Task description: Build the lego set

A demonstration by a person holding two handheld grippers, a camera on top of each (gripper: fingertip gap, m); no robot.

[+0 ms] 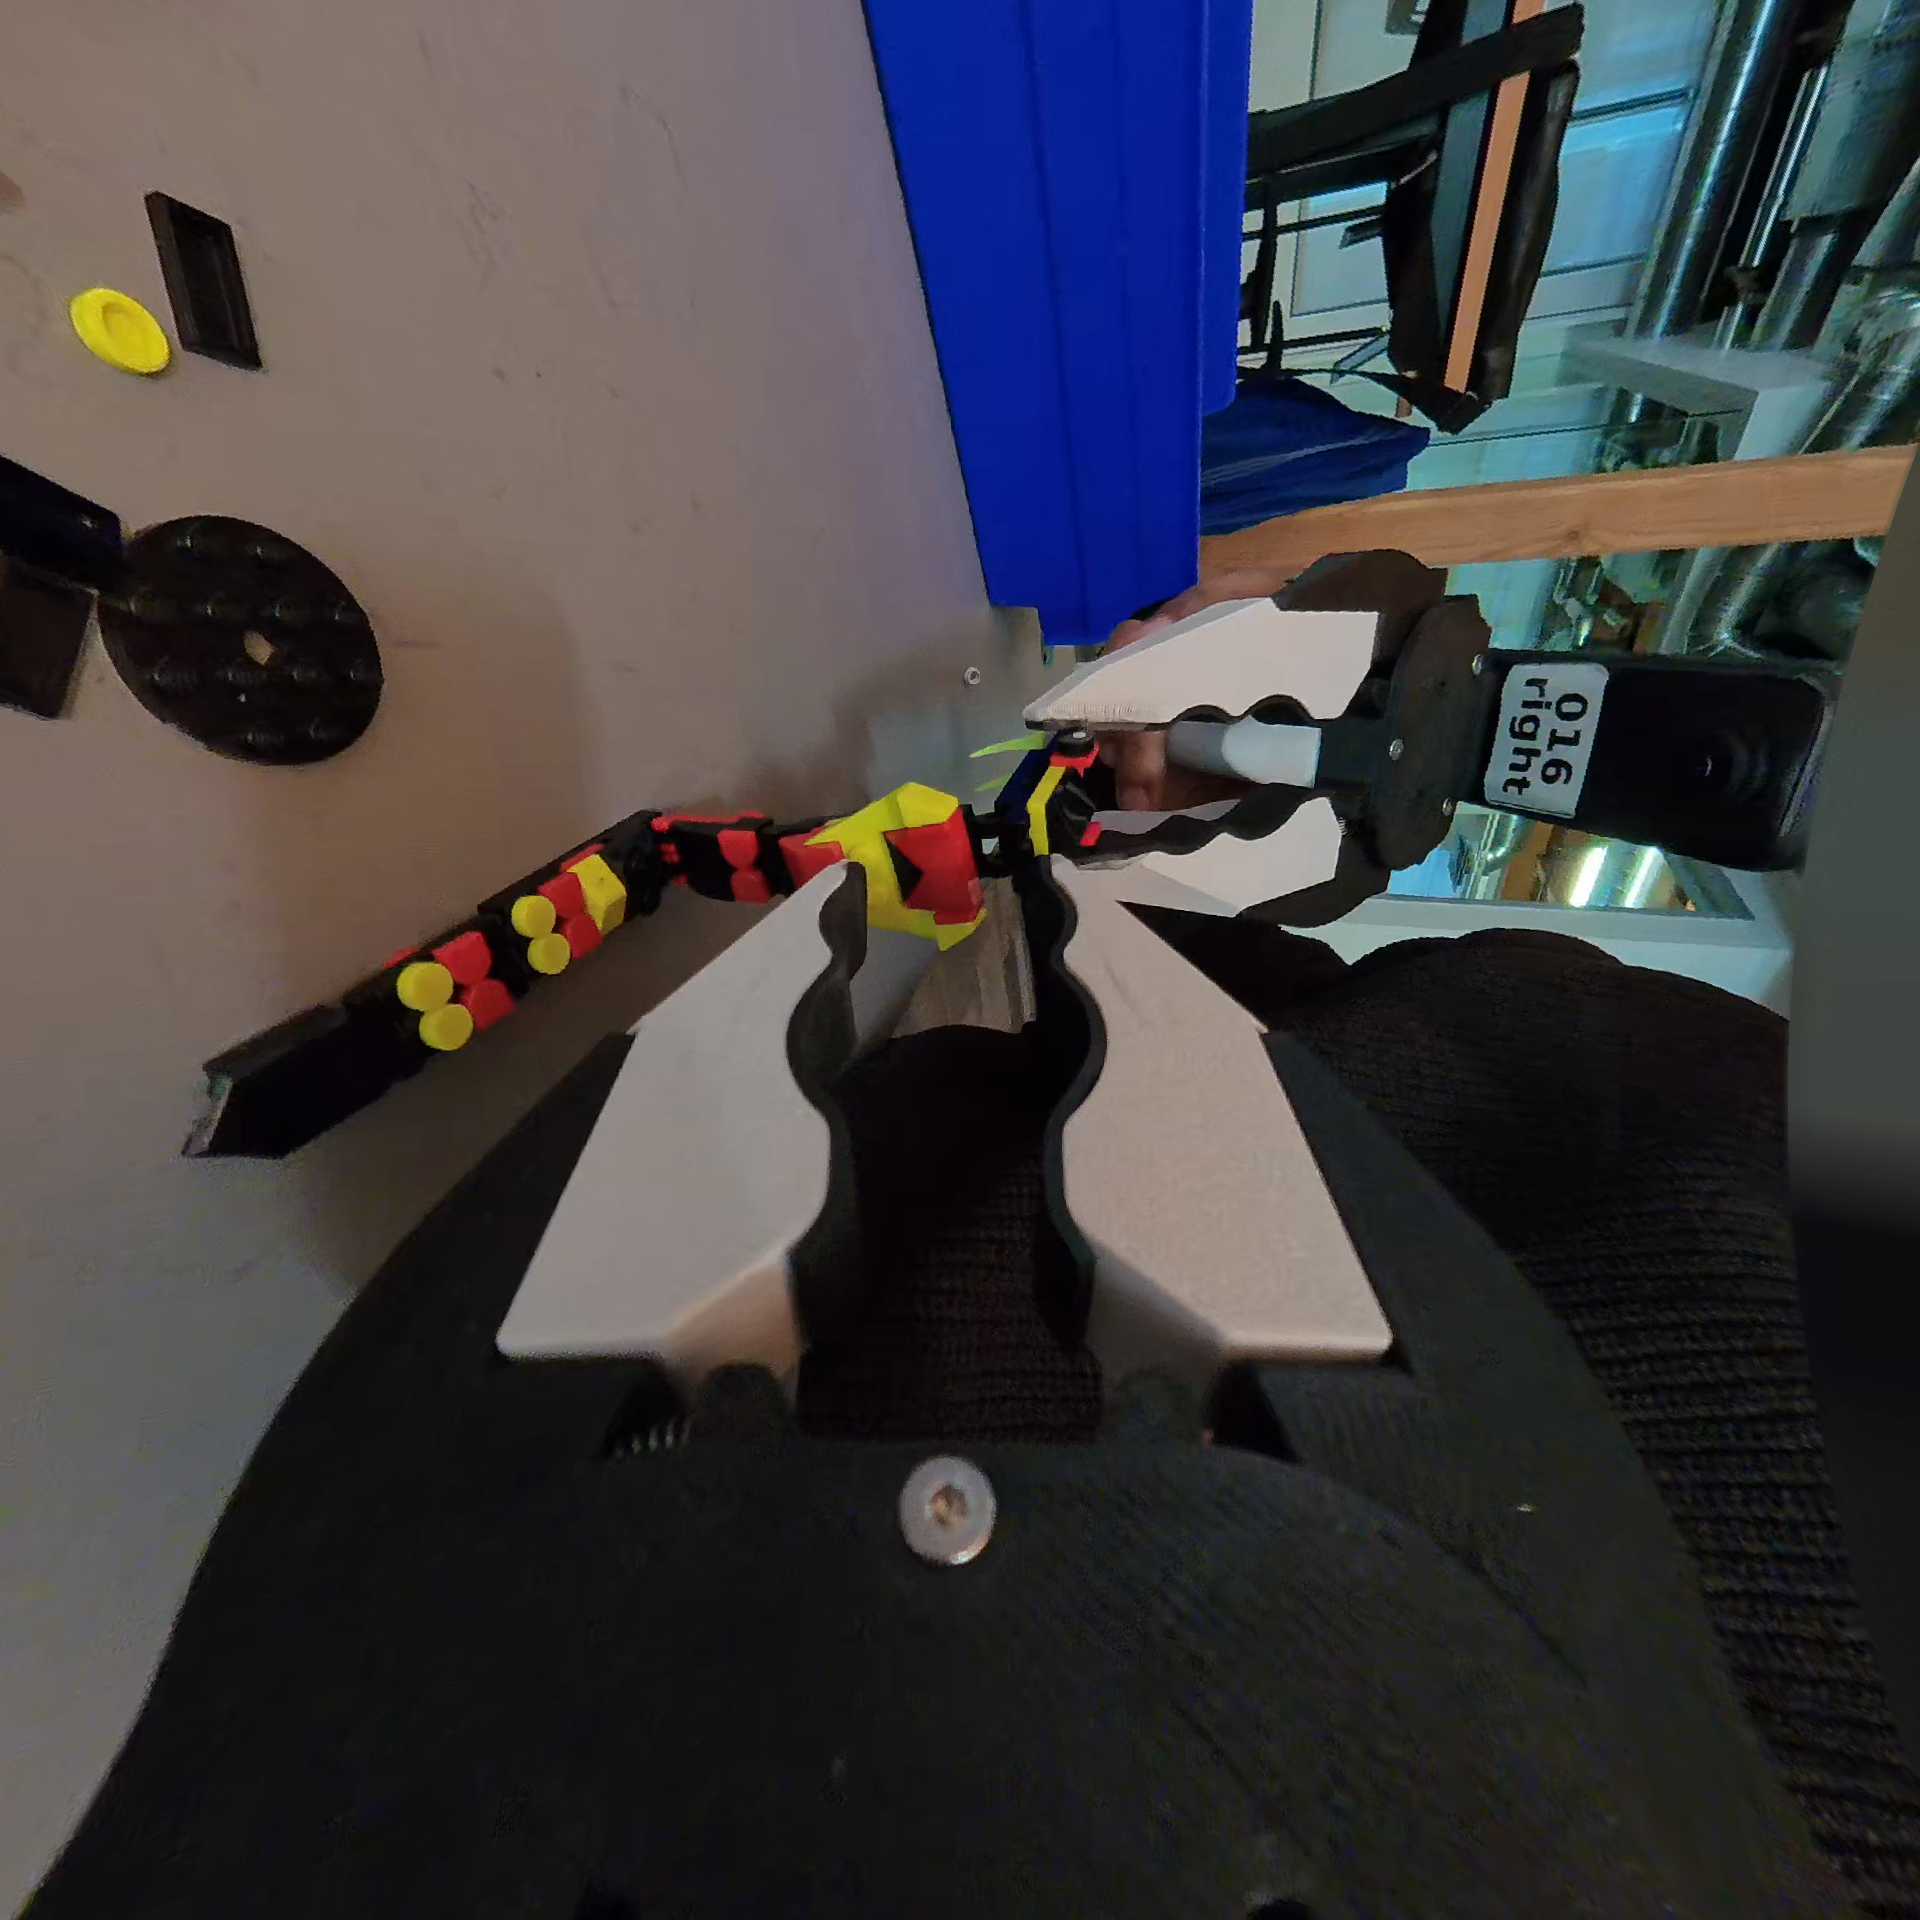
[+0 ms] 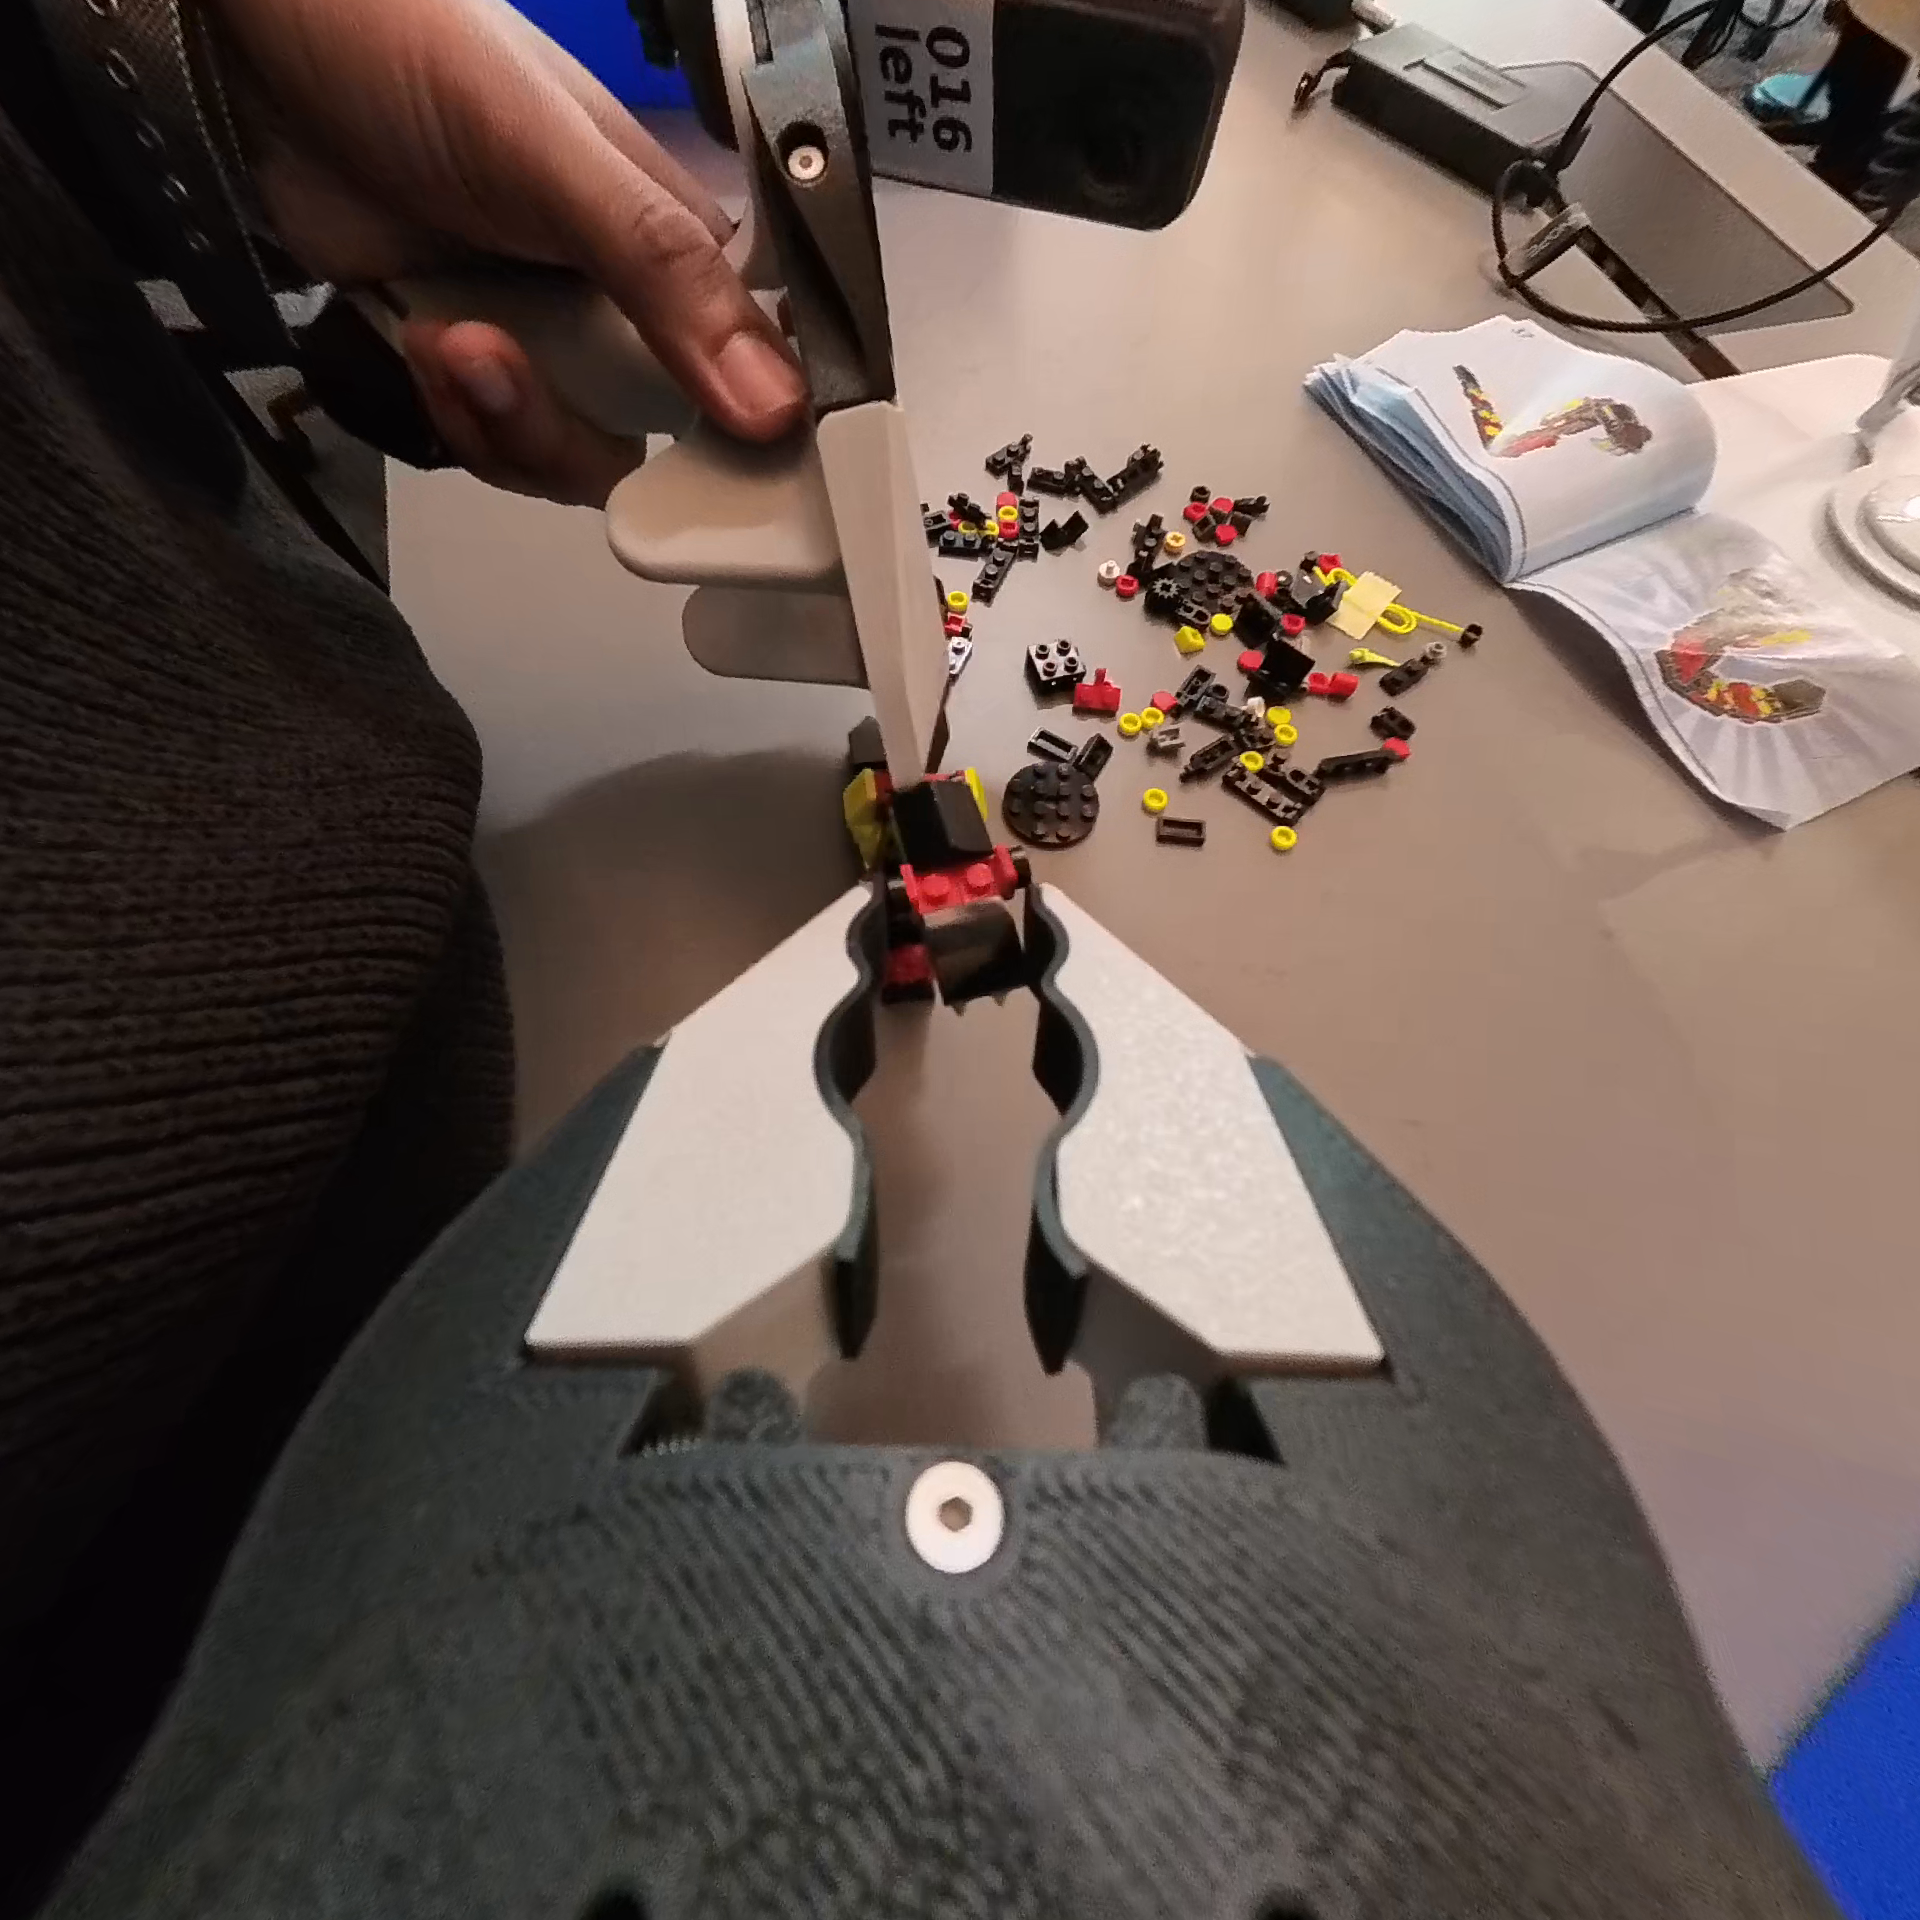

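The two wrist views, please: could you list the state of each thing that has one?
Lego model: partly built, gripped at both ends.
Left gripper: shut on the model.
Right gripper: shut on the model.
Instruction booklet: open.
Loose pieces: scattered on the table.

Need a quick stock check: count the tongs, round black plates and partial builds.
Tongs: 2 (left tongs, right tongs)
Round black plates: 2
Build: 1
Total: 5

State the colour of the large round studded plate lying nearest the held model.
Black round plate; right wrist view shows it best.
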